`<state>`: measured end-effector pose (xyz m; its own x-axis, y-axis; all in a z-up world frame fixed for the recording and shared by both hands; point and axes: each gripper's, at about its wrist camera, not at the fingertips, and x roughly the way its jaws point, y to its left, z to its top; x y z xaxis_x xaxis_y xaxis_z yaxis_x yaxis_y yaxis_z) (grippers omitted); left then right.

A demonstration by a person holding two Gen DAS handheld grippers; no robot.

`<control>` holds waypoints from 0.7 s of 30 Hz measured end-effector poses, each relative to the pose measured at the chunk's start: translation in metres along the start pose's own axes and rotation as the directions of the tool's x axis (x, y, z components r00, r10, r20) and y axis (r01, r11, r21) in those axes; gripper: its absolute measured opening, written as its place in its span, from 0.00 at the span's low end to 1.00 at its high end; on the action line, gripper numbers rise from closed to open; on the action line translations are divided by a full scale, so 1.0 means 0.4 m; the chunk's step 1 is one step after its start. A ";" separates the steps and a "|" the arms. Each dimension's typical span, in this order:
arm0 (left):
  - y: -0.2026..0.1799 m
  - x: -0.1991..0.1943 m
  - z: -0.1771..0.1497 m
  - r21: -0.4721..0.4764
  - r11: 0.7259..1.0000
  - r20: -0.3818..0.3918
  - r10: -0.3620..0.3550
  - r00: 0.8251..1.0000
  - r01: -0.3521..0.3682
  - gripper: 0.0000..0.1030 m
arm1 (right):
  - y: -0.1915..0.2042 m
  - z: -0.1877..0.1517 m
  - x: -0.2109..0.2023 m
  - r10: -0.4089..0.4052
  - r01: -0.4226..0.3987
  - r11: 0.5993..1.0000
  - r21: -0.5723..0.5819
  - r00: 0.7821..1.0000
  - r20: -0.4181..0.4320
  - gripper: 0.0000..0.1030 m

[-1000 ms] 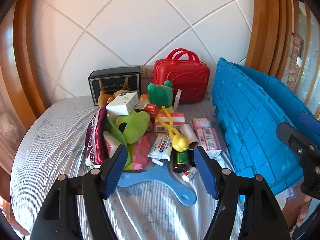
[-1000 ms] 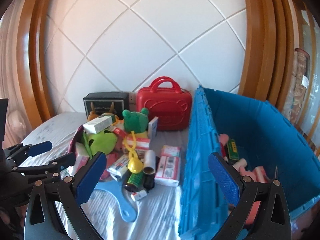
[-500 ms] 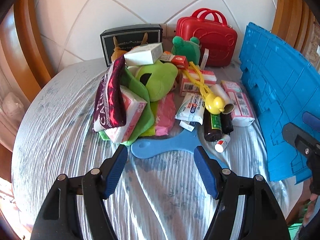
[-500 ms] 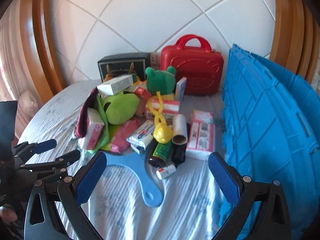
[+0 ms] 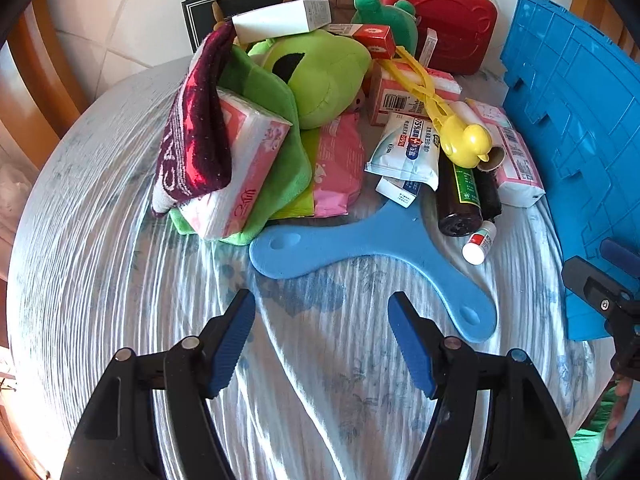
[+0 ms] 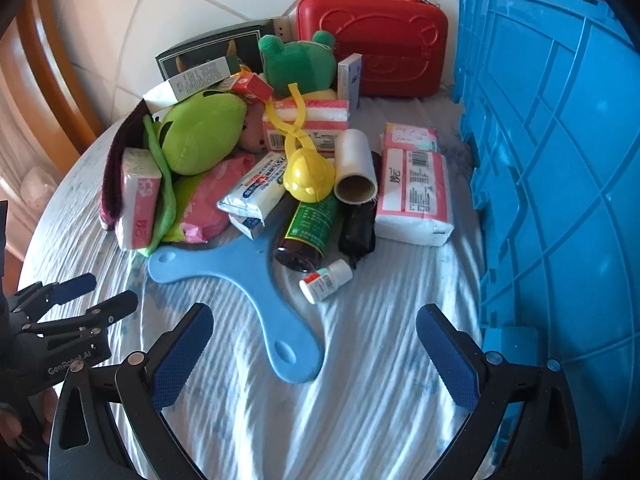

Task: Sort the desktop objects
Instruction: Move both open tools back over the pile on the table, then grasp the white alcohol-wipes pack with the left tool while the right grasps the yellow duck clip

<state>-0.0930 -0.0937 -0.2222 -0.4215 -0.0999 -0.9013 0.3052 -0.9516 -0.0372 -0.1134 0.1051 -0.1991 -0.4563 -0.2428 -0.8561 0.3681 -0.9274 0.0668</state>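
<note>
Left wrist view: left gripper [image 5: 322,316] gapes empty above the flat blue plastic boomerang [image 5: 360,248] fronting the clutter; right gripper [image 6: 314,332], likewise wide and empty, beside the blue plastic crate [image 6: 560,160], contents hidden.

A home, by the look of it: a round table [image 6: 360,420] under a pale patterned cloth, with a white tiled wall [image 6: 192,4] and curved wooden trim [image 6: 44,80] behind the table, and plush toys and tissue packs heaped on the table
</note>
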 end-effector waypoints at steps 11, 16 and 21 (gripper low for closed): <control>-0.024 0.087 0.082 0.065 0.997 -0.030 -0.034 0.999 0.036 0.66 | -0.031 0.056 0.101 -0.015 0.017 0.999 0.045 0.999 -0.041 1.00; -0.066 0.129 0.145 0.128 0.989 -0.017 -0.078 0.997 0.080 0.66 | -0.041 0.107 0.123 -0.021 0.021 0.998 0.066 1.000 -0.005 1.00; -0.128 0.171 0.220 0.194 0.972 0.002 -0.138 0.990 0.135 0.66 | -0.064 0.161 0.136 -0.037 0.034 0.993 0.110 0.999 0.029 1.00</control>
<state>-0.2126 -0.0774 -0.2440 -0.4613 0.0319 -0.8867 0.0737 -0.9945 -0.0741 -0.1996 0.0973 -0.2145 -0.4928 -0.2161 -0.8429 0.2611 -0.9607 0.0937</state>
